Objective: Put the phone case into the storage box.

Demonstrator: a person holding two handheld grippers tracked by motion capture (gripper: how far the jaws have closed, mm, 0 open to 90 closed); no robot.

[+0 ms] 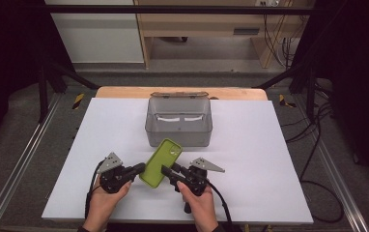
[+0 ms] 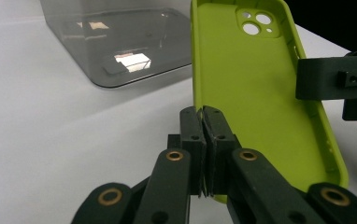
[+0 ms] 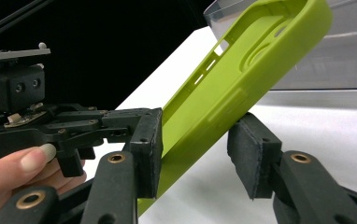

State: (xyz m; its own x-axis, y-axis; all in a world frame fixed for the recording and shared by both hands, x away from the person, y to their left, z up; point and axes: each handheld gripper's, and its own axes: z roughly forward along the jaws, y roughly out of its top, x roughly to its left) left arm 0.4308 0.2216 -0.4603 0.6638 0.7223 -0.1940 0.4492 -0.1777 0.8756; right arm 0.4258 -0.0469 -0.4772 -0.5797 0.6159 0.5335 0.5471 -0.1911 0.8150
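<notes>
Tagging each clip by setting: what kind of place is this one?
Likely a lab recording rig: a white table inside a black metal frame, loose cables on grey carpet, a wooden workbench behind.

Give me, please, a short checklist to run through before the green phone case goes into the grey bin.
1. Left tool clamped on the edge of the phone case: ok.
2. Right tool gripping the case: not ok; one pad touches it, the other stands apart.
3. Case lifted off the table: ok, it is tilted above the surface.
4. Bin open on top: ok.
5. Bin free of other things: cannot tell; only reflections show through its wall.
</notes>
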